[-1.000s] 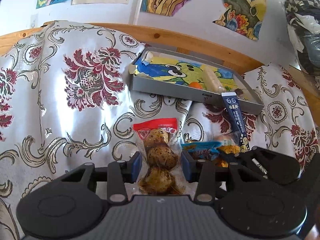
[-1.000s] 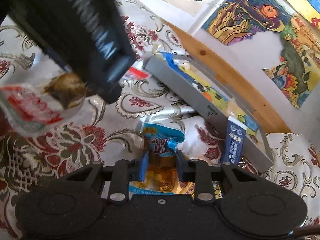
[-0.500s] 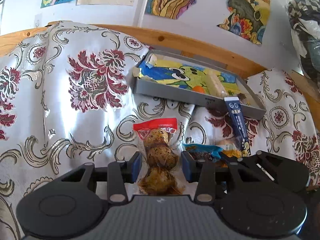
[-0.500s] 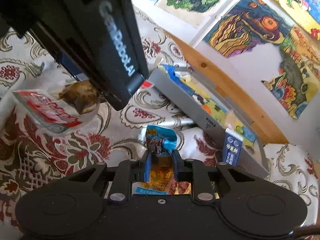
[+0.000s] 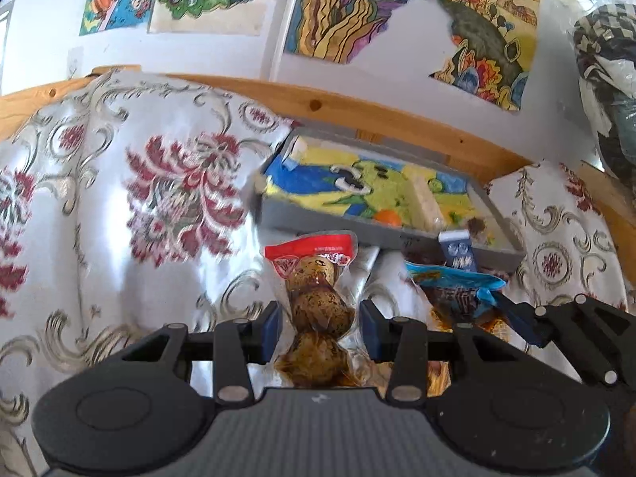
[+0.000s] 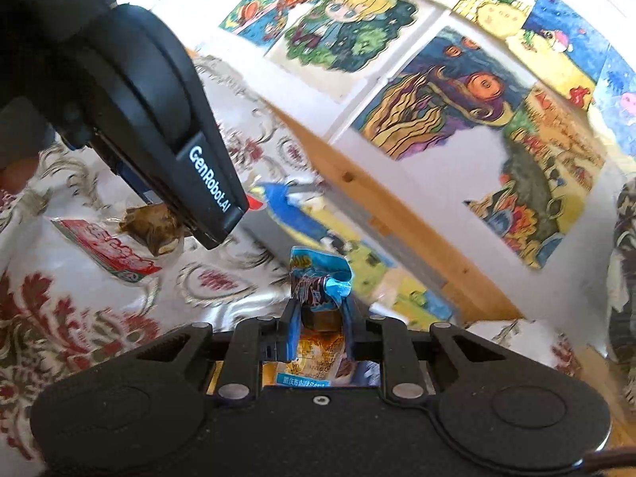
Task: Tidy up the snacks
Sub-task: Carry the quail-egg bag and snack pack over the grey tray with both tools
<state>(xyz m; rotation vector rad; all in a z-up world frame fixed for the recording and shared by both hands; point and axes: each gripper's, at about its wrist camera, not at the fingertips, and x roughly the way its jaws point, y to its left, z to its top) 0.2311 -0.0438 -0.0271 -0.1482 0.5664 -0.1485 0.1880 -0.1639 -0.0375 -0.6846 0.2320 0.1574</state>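
Two grippers each pinched a snack near the gray tray (image 5: 381, 234): left gripper (image 5: 320, 328) an egg packet (image 5: 318, 302), right gripper (image 6: 320, 332) a blue packet (image 6: 320, 278).

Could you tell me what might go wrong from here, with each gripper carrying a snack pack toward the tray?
The two grippers are close together: the left gripper and its egg pack could bump the right gripper. The blue pack is pinched near its crumpled top and may slip. The grey tray already holds snacks and sits on draped cloth, so drops could land askew.
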